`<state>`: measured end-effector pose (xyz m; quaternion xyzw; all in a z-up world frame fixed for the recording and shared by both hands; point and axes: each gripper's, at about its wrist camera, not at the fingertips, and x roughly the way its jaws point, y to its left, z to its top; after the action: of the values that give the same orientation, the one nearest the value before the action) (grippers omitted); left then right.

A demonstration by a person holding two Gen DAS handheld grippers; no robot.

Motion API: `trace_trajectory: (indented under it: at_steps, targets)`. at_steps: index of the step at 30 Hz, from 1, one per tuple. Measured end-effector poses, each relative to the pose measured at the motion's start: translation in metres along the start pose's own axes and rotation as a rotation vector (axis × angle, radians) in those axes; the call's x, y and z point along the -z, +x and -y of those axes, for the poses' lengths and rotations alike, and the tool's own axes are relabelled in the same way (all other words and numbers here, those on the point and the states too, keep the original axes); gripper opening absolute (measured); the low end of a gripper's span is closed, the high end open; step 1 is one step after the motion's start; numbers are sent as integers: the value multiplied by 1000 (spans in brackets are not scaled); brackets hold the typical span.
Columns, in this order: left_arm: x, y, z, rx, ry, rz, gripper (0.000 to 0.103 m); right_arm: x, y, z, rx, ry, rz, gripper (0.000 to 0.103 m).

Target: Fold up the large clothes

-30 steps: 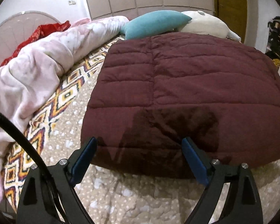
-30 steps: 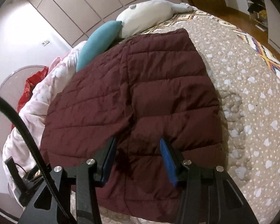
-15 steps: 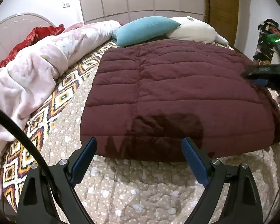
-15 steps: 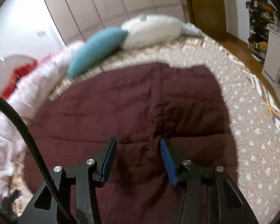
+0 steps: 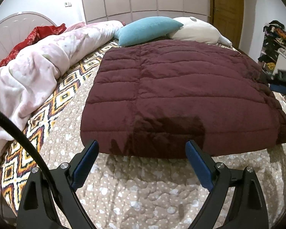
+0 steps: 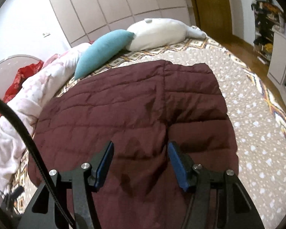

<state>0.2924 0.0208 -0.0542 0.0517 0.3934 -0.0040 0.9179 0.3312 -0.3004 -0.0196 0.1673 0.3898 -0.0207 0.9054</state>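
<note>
Open bedspread (image 5: 143, 187) along the bottom of the left view, clear passage there. Rolled pink duvet (image 5: 38, 66) walls off the left; teal pillow (image 5: 148, 30) blocks top centre.

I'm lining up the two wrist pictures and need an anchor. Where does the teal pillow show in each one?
Left wrist view: the teal pillow lies top centre, beyond the far edge of the maroon quilted garment.
Right wrist view: the teal pillow sits upper left of centre, tilted, past the garment's far edge.
Shared landmark: the white plush pillow touching the teal one's right end.
</note>
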Motion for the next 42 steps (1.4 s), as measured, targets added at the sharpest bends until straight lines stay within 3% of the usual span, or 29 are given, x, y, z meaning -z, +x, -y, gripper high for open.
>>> trace_trajectory:
  at_steps: [5, 9, 20, 29, 42]
  targets:
    - [-4, 38, -3, -64, 17, -69, 92, 23, 18, -4, 50, -44, -59, 63]
    - [-3, 44, -14, -22, -29, -103, 92, 31, 34, 4, 37, -5, -103, 65]
    - [6, -27, -13, 25, -72, 22, 92, 46, -32, -17, 36, -87, -6, 66]
    - [21, -92, -7, -16, -62, 138, 92, 88, -61, -35, 43, -150, -15, 66]
    - [51, -169, -16, 7, -96, 220, 92, 154, -117, -35, 51, -79, -30, 66]
